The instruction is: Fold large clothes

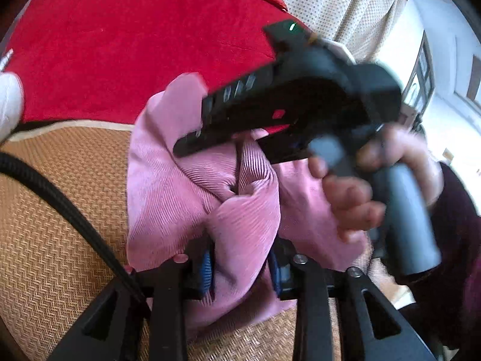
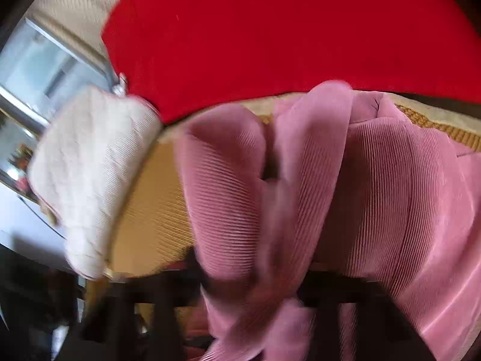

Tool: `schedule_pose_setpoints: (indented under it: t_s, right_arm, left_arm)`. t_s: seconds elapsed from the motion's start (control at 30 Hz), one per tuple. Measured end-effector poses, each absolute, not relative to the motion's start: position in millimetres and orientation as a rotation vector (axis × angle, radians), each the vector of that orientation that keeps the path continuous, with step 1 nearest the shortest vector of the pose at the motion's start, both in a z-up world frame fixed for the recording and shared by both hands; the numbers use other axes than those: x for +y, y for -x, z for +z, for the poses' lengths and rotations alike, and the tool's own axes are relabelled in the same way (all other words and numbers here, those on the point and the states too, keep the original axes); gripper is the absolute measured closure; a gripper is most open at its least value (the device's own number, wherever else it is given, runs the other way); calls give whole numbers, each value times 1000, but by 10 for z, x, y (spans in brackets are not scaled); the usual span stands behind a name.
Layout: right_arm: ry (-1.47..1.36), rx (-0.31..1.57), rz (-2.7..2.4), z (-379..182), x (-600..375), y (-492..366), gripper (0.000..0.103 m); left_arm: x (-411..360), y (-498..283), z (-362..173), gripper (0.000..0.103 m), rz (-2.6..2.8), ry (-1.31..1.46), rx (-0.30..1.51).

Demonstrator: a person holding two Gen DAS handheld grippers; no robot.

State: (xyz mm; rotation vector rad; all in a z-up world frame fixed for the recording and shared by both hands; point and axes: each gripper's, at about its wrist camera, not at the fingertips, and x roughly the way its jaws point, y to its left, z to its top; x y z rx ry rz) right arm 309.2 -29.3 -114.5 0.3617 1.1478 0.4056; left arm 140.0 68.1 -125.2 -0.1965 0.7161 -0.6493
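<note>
Garment: pink ribbed garment (image 1: pixel 168 186), bunched in folds at frame centre of the left wrist view, over a woven straw mat (image 1: pixel 60 225); fills centre and right of the right wrist view (image 2: pixel 375 195).
Left gripper (image 1: pixel 240 267): lower centre; blue-padded fingers (image 1: pixel 206 266) clamped on a fold of the pink fabric.
Right gripper (image 2: pixel 252 294): blurred, lower centre; pink cloth bunched between its fingers, apparently clamped. In the left wrist view its black body (image 1: pixel 300 102) sits centre right, held by the person's hand (image 1: pixel 354 198).
Background: red blanket (image 1: pixel 120 54) across upper frame.
Other: white quilted item (image 2: pixel 90 174), left of the right wrist view.
</note>
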Motion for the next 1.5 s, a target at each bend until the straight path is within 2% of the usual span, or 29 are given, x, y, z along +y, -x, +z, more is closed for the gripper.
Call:
schedule_pose_setpoints:
  t_s: [0.07,0.13,0.23,0.37,0.47,0.53,0.7,0.83,1.0,1.13,1.3,1.4,1.5]
  right_arm:
    - [-346,1146,377,-1230,-350,-3087,77]
    - [-374,1143,369,-1286,-417,-3094,79]
    - [-449,1122,384,-1397,-585,-3062,78]
    - [-452,1099,384,-1404,-650,-3025,80]
    - [-436,1063,390,-1294,-613,-2951,85]
    - [-427,1037,395,-1190,-566,-2894,87]
    - [-377,920,425,-775,-504,-2635,89]
    - [-345,794,425,-371,-586,-2347,90]
    - [-371,612,337,1,-1281,-1884,91]
    - [-472,617,189,-332,-2064,-1812,91]
    - [-624,845,85,-1511,-2613,-2032,91]
    - [-489,851,84,-1448,-2497,-2087,91]
    - [-559,842,120,-1445,-2491,-2059,91]
  left_arm:
    - [798,-1377,-1160,59,-720,238,730]
    - [959,-1352,-1063,49,-794,293,730]
    - [1354,-1307,-918,40,-830,392,665]
    - [1635,-1547,-1055,40,-691,473,718]
    - [1463,-1740,-1434,41,-721,551,921]
    - [1309,-1755,-1541,41,-737,528,968]
    - [1211,-1713,-1337,41,-814,531,878]
    - [961,-1575,-978,41,-906,477,750]
    - [445,-1437,-699,40,-1035,383,606]
    - [104,-1524,-830,40,-1092,398,679]
    - [334,-1551,-817,40,-1066,442,684]
    - [365,-1607,-871,40,-950,408,690]
    - [306,-1597,-978,40,-911,422,719]
